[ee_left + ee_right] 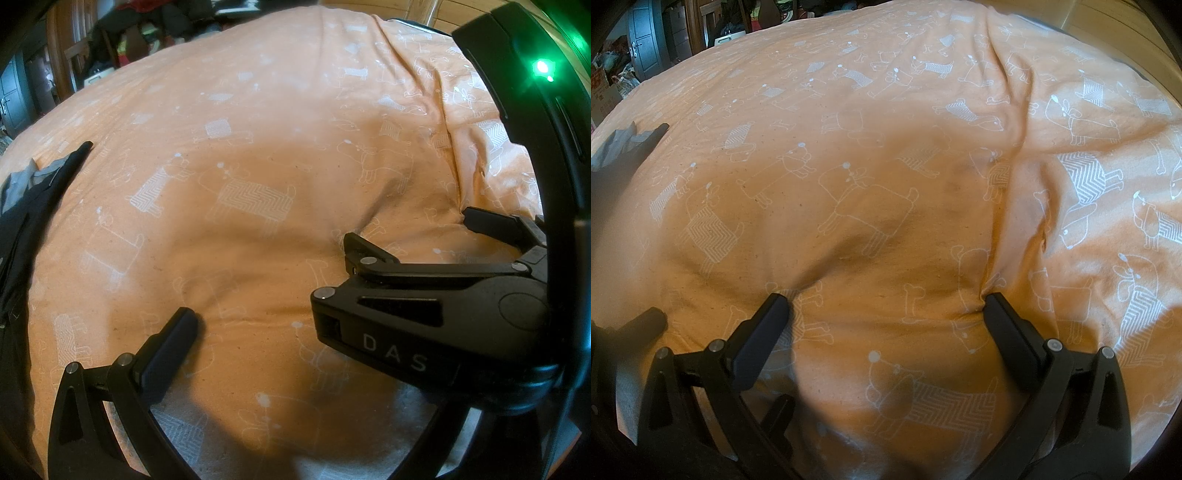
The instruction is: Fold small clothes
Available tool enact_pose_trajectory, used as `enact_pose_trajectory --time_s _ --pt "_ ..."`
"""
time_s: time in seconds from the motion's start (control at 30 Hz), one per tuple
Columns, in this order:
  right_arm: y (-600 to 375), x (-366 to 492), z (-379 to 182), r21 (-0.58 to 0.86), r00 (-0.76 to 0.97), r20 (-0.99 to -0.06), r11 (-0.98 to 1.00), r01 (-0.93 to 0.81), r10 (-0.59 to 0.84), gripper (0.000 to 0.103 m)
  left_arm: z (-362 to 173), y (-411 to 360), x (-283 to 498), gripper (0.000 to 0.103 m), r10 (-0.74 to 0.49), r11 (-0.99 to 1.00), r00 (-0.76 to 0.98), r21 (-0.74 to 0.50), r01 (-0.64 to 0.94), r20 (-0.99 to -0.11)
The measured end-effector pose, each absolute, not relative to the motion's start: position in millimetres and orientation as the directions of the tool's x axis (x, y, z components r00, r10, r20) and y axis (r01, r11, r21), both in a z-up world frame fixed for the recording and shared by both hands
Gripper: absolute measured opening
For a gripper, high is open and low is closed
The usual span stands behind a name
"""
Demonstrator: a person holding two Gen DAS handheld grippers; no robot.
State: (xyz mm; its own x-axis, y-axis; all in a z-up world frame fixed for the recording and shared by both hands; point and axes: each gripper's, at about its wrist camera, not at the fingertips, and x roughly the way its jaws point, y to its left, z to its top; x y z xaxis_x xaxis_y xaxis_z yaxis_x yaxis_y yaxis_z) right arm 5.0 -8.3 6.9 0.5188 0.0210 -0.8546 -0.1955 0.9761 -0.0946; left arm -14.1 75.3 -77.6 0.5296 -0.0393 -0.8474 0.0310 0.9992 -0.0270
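The black two-finger right gripper point(886, 306) rests jaws wide apart; the matching black left gripper point(266, 291), beside it, also gapes.

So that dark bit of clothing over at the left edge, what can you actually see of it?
The dark garment lies on the orange dog-print bedcover, at its far left edge. It looks like soft black fabric with a grey panel or lining showing near the top, and one narrow black end pointing out across the cover. It is rumpled, not folded, and partly cut off by the frame. Neither hand-held gripper touches it.
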Motion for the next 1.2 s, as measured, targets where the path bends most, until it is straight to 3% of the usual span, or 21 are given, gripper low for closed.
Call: enact_pose_trajectory --time_s 1.2 --pt "-6.3 6.3 5.6 -0.107 0.518 -0.855 0.975 -0.195 0.01 0.103 -77.3 77.1 -14.0 0.103 -0.05 0.999 0.515 -0.032 0.043 -0.856"
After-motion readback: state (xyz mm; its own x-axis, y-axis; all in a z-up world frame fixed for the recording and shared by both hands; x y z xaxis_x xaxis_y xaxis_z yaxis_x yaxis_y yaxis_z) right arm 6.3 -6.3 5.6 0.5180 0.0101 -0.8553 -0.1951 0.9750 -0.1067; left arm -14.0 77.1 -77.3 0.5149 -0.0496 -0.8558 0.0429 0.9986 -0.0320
